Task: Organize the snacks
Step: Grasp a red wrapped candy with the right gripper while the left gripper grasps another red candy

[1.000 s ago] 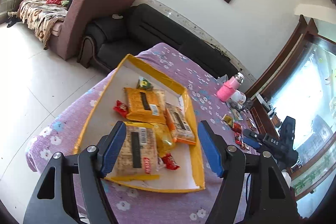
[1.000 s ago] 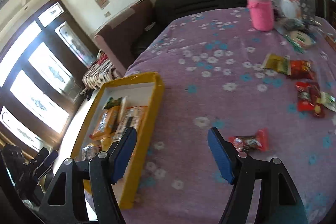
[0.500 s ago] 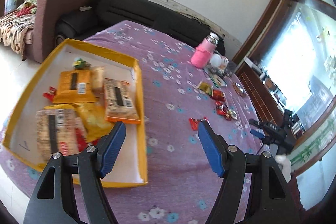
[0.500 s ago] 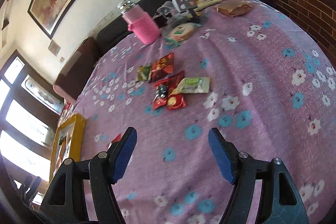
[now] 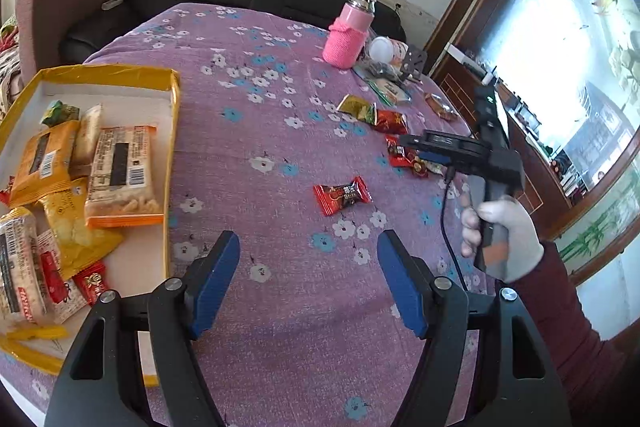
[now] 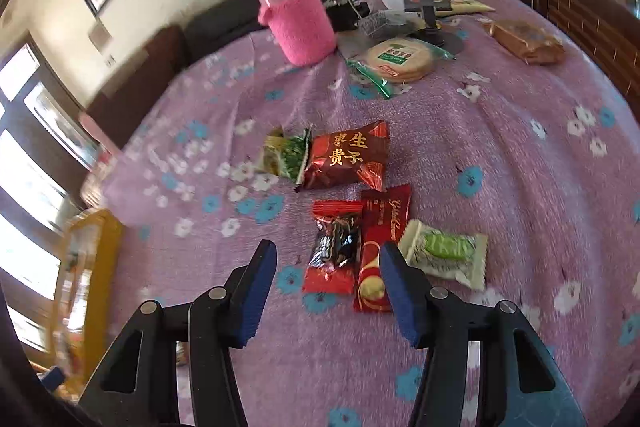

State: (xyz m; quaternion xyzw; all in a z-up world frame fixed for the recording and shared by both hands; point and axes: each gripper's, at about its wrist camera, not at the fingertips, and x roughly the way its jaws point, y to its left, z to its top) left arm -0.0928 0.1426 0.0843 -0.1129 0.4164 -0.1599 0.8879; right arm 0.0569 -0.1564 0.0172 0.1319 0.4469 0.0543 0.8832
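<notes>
right gripper (image 6: 326,277) now over red candies (image 6: 332,247)

The right gripper (image 6: 326,283) hangs wide apart and empty over a purple flowered tablecloth (image 6: 500,155). Between its blue pads (image 6: 256,291) lie a red-and-black candy (image 6: 334,247) and, touching it, a dark red gold-lettered packet (image 6: 380,247). Just right sits a pale green-filled sweet (image 6: 446,253). Farther off stand a pink-sleeved bottle (image 6: 298,23) and a round cracker pack (image 6: 400,61).
</notes>
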